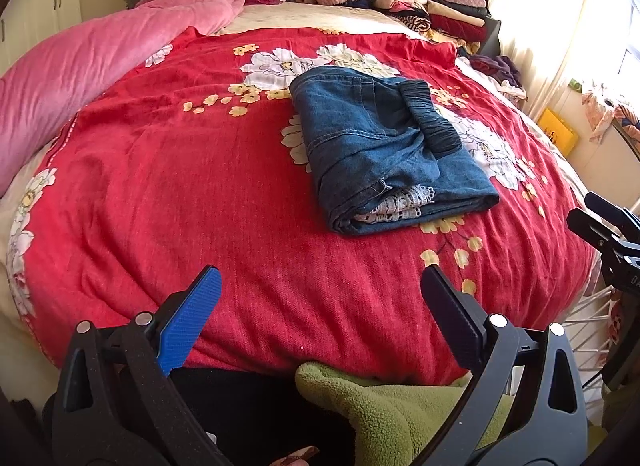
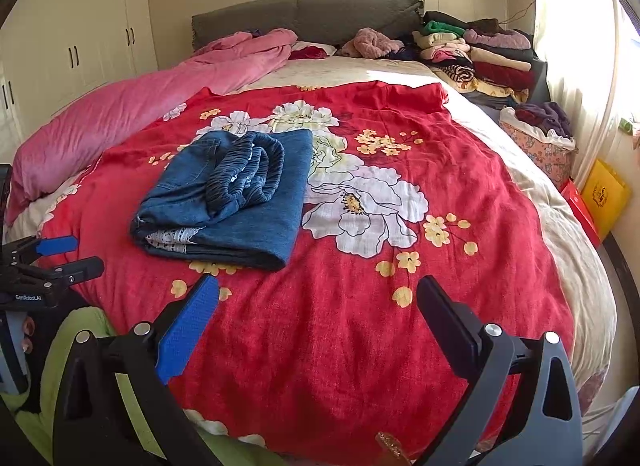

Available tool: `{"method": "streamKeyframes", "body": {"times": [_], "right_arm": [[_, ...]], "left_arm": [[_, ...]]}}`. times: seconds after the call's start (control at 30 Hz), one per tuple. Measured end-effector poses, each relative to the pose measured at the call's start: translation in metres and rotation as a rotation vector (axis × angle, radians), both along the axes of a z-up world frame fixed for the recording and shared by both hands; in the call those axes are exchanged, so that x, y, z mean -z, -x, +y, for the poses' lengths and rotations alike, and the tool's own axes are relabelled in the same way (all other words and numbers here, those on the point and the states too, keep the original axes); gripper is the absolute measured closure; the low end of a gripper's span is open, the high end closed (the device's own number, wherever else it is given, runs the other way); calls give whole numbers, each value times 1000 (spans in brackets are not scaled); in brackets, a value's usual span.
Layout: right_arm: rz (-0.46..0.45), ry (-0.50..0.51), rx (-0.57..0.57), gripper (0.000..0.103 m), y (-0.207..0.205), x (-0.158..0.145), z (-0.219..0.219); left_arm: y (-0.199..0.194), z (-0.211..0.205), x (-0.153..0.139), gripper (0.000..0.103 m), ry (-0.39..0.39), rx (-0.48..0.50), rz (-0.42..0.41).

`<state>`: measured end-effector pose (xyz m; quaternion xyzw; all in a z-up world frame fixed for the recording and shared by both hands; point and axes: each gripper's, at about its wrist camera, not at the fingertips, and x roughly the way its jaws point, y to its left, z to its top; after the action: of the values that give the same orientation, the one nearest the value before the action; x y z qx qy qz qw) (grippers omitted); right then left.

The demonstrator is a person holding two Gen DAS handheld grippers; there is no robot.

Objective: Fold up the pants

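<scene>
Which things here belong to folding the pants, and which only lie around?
Belong to the job:
folded jeans
left gripper, open
right gripper, open

Only lying about:
red floral blanket
pink quilt
stack of clothes

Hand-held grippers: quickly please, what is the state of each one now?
Left hand-held gripper: open, holding nothing.
Right hand-held gripper: open, holding nothing.
</scene>
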<state>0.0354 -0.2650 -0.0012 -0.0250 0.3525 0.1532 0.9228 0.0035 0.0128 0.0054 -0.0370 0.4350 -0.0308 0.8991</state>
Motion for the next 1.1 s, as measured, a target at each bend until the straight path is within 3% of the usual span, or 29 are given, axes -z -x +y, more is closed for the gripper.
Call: {"method": "streamKeyframes", "body": {"times": [1.1], "right_arm": [[-6,-5,-5,5,2,-6,1]], "left_arm": [[2,-2,-3,10,-4,-5,4]]}}
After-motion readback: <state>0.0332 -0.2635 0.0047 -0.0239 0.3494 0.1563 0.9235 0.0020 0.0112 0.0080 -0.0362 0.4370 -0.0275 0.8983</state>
